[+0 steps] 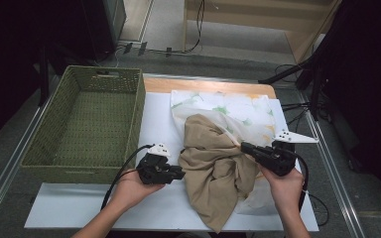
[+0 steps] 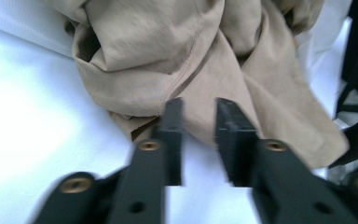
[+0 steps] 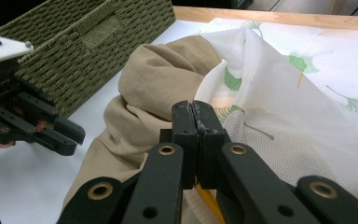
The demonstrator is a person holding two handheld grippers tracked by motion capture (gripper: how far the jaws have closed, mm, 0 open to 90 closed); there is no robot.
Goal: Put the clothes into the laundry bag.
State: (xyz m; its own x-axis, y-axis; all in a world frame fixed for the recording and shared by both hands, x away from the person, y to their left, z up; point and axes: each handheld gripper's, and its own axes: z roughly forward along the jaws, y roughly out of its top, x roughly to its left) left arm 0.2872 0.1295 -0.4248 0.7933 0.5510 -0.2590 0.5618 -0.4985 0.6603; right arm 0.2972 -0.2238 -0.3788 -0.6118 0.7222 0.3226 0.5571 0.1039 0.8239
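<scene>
The tan garment (image 1: 218,163) lies crumpled on the white tabletop (image 1: 79,203), half inside a white mesh bag (image 1: 228,111) printed with green leaves, directly between the two grippers. The right gripper (image 1: 245,147) comes at it from the right side; its jaws are pressed tight together, pinching the bag's thin mesh edge (image 3: 223,100) where that edge drapes over the garment (the fabric runs straight into the closed tips in the right gripper view). The left gripper (image 1: 181,173) sits just off the garment's left edge, jaws only narrowly parted, with nothing clamped; in its own view a fold of the tan cloth (image 2: 168,70) lies just ahead of the tips. Beyond the left gripper, on its far left, stands a green woven basket (image 1: 136,106).
</scene>
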